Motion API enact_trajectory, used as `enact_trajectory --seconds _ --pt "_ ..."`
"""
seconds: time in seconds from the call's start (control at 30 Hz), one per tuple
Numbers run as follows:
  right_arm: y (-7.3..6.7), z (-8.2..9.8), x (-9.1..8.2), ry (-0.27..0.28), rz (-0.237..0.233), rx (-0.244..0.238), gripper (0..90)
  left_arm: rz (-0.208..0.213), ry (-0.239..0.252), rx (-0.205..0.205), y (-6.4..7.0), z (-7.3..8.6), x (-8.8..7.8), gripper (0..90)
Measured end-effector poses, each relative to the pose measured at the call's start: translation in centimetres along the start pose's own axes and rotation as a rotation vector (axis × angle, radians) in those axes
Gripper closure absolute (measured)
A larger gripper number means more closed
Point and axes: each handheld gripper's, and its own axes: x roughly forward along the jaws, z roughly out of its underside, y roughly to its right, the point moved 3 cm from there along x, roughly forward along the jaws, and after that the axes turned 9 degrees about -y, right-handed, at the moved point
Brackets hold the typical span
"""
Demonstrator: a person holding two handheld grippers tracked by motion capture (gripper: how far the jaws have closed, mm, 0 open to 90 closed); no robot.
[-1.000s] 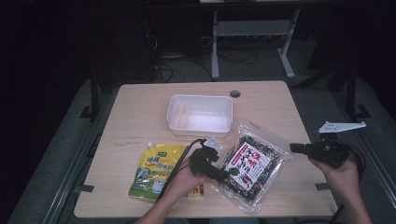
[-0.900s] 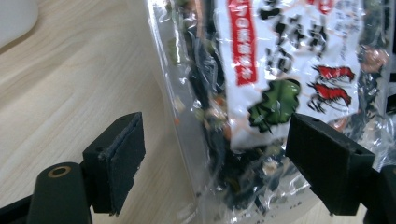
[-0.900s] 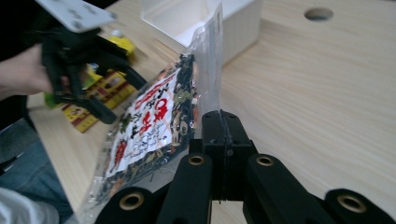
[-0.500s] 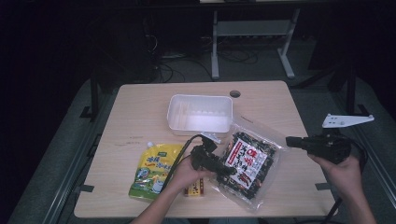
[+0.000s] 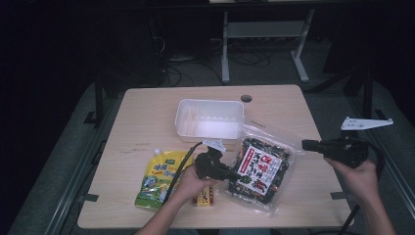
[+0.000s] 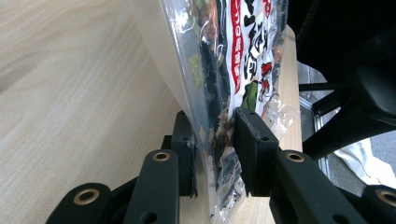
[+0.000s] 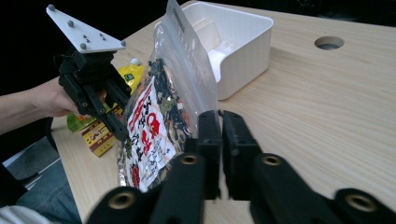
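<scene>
A clear snack bag with a red, white and dark label lies slanted on the wooden table, its right side lifted. My left gripper is at the bag's left edge. In the left gripper view its jaws have just been closing, and the pads press the bag from both sides. My right gripper is at the bag's right corner. Its jaws have just been opening a little and stand a thin slit apart. The bag's clear edge runs down into their tips.
A white plastic tub stands behind the bag at mid-table. A yellow-green pouch and a small yellow box lie near the front edge, under my left hand. A cable hole is at the back.
The left gripper's jaws have closed from wide open onto the bag's left edge. The right gripper has stayed at the bag's right corner, and the bag's right side is a little higher.
</scene>
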Motion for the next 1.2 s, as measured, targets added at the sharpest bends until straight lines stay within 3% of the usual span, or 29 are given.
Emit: enact_trajectory --seconds 0.07,0.1,0.13,0.17,0.2,0.23,0.27,0.3,0.4,0.47,0.57,0.6,0.73,0.77,0.87,0.9,1.2 --pt "0.1 0.0 0.1 -0.001 -0.003 0.003 81.5 -0.004 0.002 0.004 0.1 0.0 0.0 70.4" --pt "0.5 0.1 0.5 -0.012 -0.017 0.012 66.3 -0.011 0.004 0.015 0.3 -0.1 -0.1 70.5" --pt "0.5 0.1 0.5 -0.012 -0.017 0.012 66.3 -0.011 0.004 0.015 0.3 -0.1 -0.1 70.6" --pt "0.9 0.3 1.2 -0.036 -0.021 0.034 51.1 -0.018 0.007 0.031 0.5 -0.1 -0.2 70.6" --pt "0.9 0.3 1.2 -0.036 -0.021 0.034 51.1 -0.018 0.007 0.031 0.5 -0.1 -0.2 70.6" --pt "0.9 0.6 2.0 -0.056 -0.069 0.038 44.7 -0.024 0.006 0.038 0.6 -0.1 -0.2 70.6" --pt "0.9 0.7 2.4 -0.061 -0.082 0.043 43.1 -0.024 0.006 0.038 0.6 -0.1 -0.2 70.6" --pt "0.9 0.7 2.4 -0.061 -0.082 0.043 43.1 -0.024 0.006 0.041 0.6 -0.1 -0.3 70.6" --pt "0.3 1.0 4.5 -0.104 -0.144 0.025 46.3 -0.023 0.007 0.043 0.7 -0.1 -0.3 70.5" --pt "0.2 1.0 4.8 -0.109 -0.148 0.018 48.1 -0.022 0.009 0.044 0.7 -0.1 -0.4 70.6" --pt "-0.5 0.8 5.9 -0.123 -0.194 -0.006 63.6 -0.029 0.008 0.057 0.8 0.0 -0.5 70.5" --pt "-0.7 0.8 6.1 -0.127 -0.208 -0.013 64.4 -0.033 0.005 0.053 0.8 0.0 -0.5 70.4" --pt "-1.0 0.4 6.1 -0.124 -0.255 0.005 70.4 -0.036 0.010 0.053 0.7 0.3 -0.8 68.9" --pt "-1.1 0.2 6.1 -0.128 -0.264 0.004 73.0 -0.066 0.002 0.056 0.8 0.5 -0.9 66.6" --pt "-1.5 -0.1 5.9 -0.123 -0.297 0.000 75.9 -0.075 0.005 0.053 0.8 0.7 -1.1 60.4" --pt "-2.0 -0.5 5.8 -0.113 -0.335 -0.008 77.8 -0.077 0.005 0.054 0.7 0.7 -1.2 59.7" --pt "-3.8 -2.3 4.8 -0.116 -0.290 -0.069 78.2 -0.124 0.064 0.041 0.7 1.6 -3.9 54.4"
